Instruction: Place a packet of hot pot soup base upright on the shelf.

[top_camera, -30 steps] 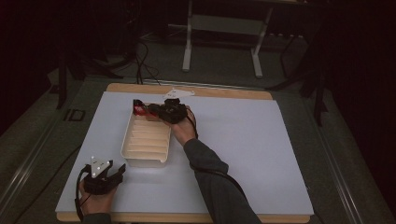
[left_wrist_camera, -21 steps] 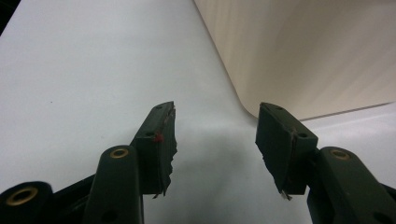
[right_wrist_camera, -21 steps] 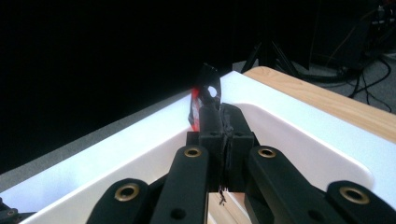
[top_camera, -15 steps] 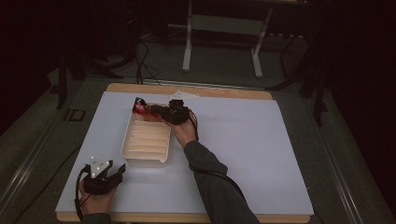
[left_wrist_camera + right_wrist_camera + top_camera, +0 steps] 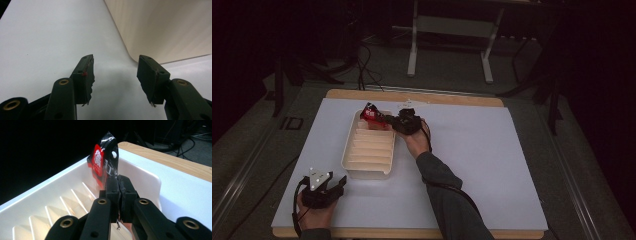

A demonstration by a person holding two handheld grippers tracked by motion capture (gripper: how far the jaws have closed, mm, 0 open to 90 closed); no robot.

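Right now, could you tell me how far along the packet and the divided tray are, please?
Picked up already: the right hand-held gripper is shut on the red-and-black packet. In hand: it holds the packet over the far end of the white tray. Left: releasing it into a slot; the slots in view look empty. The left hand-held gripper waits open beside the tray's near corner.

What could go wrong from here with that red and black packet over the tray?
The right gripper pinches only the lower edge of the packet, so it may slip or flop sideways. The tray's slots are narrow, so the packet could catch on a divider. The left gripper is open beside the tray, not steadying it.
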